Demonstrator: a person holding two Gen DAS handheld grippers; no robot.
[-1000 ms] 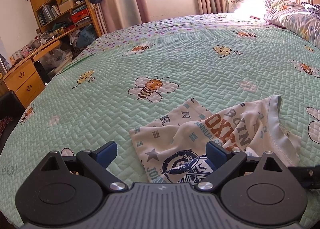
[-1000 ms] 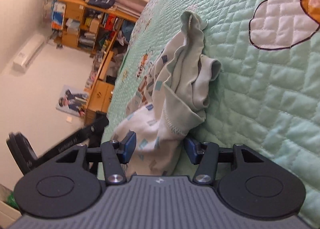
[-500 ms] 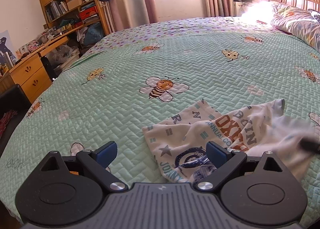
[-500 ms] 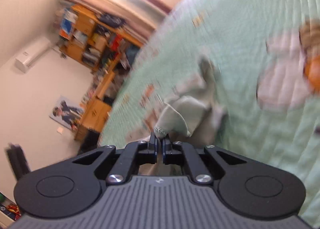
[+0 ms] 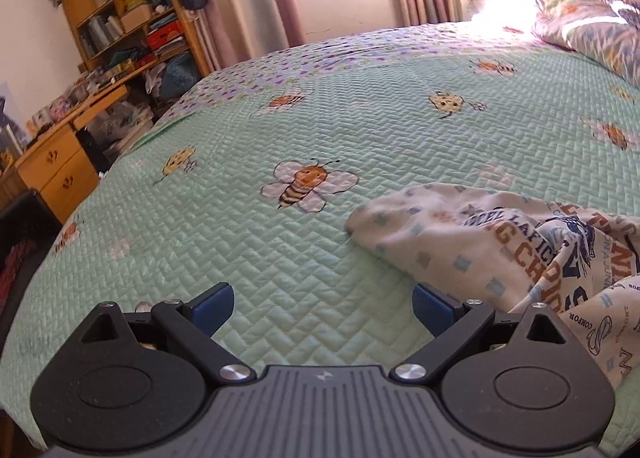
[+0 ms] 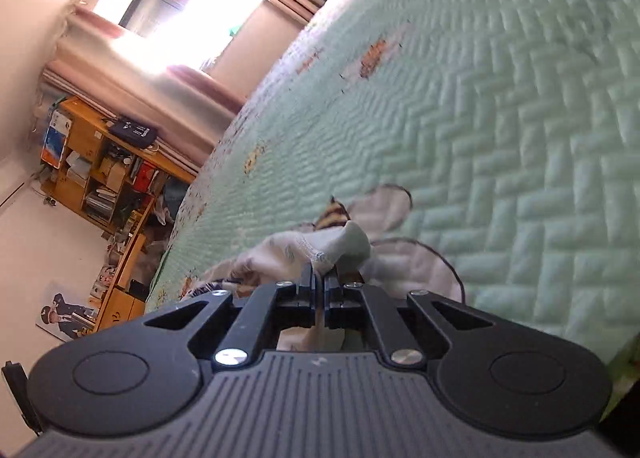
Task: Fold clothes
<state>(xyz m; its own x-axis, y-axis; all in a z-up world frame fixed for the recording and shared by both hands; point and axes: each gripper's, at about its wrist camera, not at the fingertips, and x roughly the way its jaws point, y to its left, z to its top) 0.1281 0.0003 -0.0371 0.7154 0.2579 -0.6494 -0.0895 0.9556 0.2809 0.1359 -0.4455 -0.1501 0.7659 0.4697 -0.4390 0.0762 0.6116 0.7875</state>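
The left gripper (image 5: pixel 322 304) hangs low over the green bee-print quilt (image 5: pixel 360 118), its 2 blue-padded fingers (image 5: pixel 212 304) spread wide with nothing between them. The printed T-shirt (image 5: pixel 500 242) lies rumpled on the quilt to the right and near, its edge just beside the right-hand finger. The right gripper (image 6: pixel 320 282) has its jaws pinched together on a hemmed edge of the T-shirt (image 6: pixel 320 244), which bunches up just past the tips. A wooden bookshelf (image 5: pixel 132 18) stands far left.
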